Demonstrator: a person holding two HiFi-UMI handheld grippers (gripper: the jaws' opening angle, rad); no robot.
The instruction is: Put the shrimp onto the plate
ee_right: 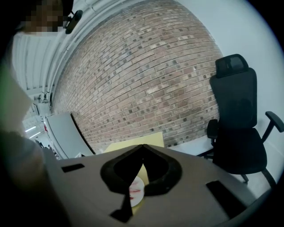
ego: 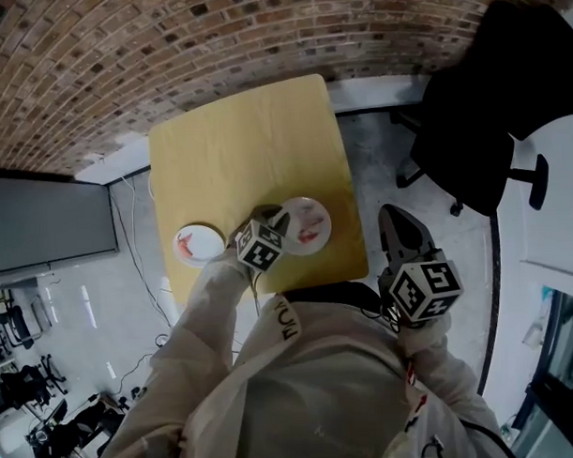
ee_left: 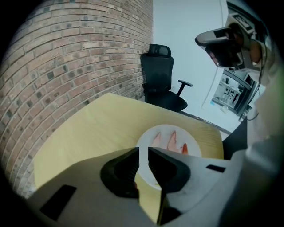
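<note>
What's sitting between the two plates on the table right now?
In the head view, the left gripper hangs between the left plate and right plate, over bare table; nothing else lies there.

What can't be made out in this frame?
- Left gripper: the left gripper view shows only an orange sliver beside one jaw; held shrimp unconfirmed.
- Right plate: head view, left edge covered by the left gripper.
- Left plate: head view, its shrimp too small to count.
</note>
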